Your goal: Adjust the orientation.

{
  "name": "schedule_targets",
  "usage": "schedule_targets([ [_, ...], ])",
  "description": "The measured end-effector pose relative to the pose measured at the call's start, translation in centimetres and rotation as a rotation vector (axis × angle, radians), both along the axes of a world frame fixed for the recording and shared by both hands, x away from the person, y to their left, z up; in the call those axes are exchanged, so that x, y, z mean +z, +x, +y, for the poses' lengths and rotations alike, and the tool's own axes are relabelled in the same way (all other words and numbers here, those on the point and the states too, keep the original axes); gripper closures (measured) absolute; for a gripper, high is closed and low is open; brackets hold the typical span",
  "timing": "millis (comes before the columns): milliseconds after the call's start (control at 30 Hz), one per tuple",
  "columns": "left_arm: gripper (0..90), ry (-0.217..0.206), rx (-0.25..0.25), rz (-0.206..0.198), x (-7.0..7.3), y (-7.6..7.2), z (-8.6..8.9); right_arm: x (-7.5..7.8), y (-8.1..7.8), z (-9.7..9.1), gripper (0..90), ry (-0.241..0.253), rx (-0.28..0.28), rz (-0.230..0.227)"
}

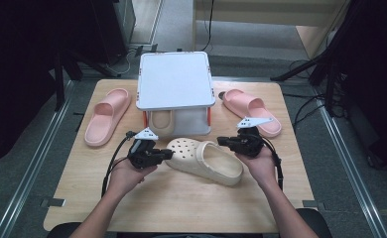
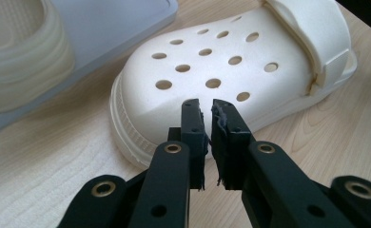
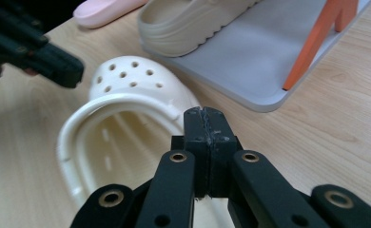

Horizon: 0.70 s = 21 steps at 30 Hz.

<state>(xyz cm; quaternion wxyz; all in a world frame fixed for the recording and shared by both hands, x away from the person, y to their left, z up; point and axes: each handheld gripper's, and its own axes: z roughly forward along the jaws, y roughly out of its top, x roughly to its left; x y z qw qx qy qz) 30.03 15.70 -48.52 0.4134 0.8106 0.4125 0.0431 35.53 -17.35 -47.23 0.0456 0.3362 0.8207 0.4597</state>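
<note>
Wooden table [image 1: 181,198] bearing a two-tier grey rack [image 1: 175,79]; a cream clog [image 1: 161,121] rests on the lower tier. Two pink slides flank the rack, one at left [image 1: 107,116] and one at right [image 1: 251,110]. A second cream clog [image 1: 206,159] lies on its sole on the table in front of the rack, between the two grippers. Left gripper [image 2: 206,111]: jaws nearly closed, a narrow gap between them, empty, at the clog's perforated toe. Right gripper [image 3: 205,118]: jaws fully closed, empty, beside the heel opening.

Soft, even overhead light on the table [image 1: 181,198], dark surroundings, faint shadows, blurry foreground in both gripper views.
</note>
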Motion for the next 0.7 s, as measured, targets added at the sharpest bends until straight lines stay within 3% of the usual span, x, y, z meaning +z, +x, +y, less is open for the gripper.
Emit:
schedule_targets([
  [267, 83.4, 0.043, 0.005, -0.012, -1.0, -0.2, -0.1, -0.7, 1.1, 1.0, 89.3, -0.026, 0.008, 0.019],
  [433, 83.1, 0.032, 0.007, -0.016, -1.2, -0.3, -0.1, -0.7, 1.2, 1.1, 88.5, -0.027, 0.010, 0.026],
  [700, 82.9, 0.038, -0.004, -0.022, -1.2, -0.1, -0.3, -0.7, 0.5, 1.4, 90.0, -0.049, 0.003, -0.003],
])
